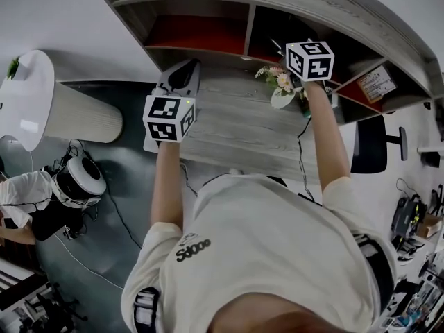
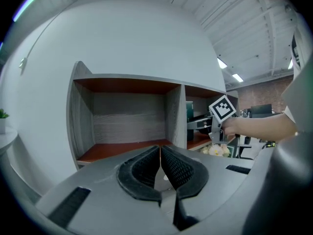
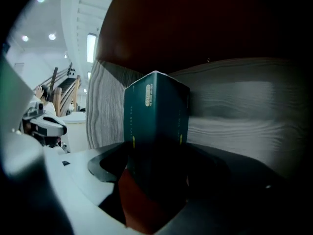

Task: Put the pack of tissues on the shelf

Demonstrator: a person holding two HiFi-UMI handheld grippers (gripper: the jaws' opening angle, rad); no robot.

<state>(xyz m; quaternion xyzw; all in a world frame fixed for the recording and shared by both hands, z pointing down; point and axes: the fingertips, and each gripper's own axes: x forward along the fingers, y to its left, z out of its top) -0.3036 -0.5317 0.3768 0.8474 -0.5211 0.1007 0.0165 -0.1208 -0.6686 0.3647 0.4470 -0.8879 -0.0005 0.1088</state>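
Observation:
A dark green pack of tissues stands upright between the jaws of my right gripper, which is shut on it. The pack is inside a shelf compartment with a grey wood back wall, and the red floor shows under it. In the head view only the right gripper's marker cube shows, at the mouth of the right compartment. My left gripper is shut with nothing in it. It points at the empty left compartment from a little way in front of it.
A grey wood ledge runs in front of the shelf and carries a small white vase of flowers. A round white table stands to the left, a black chair to the right. A person sits low on the left.

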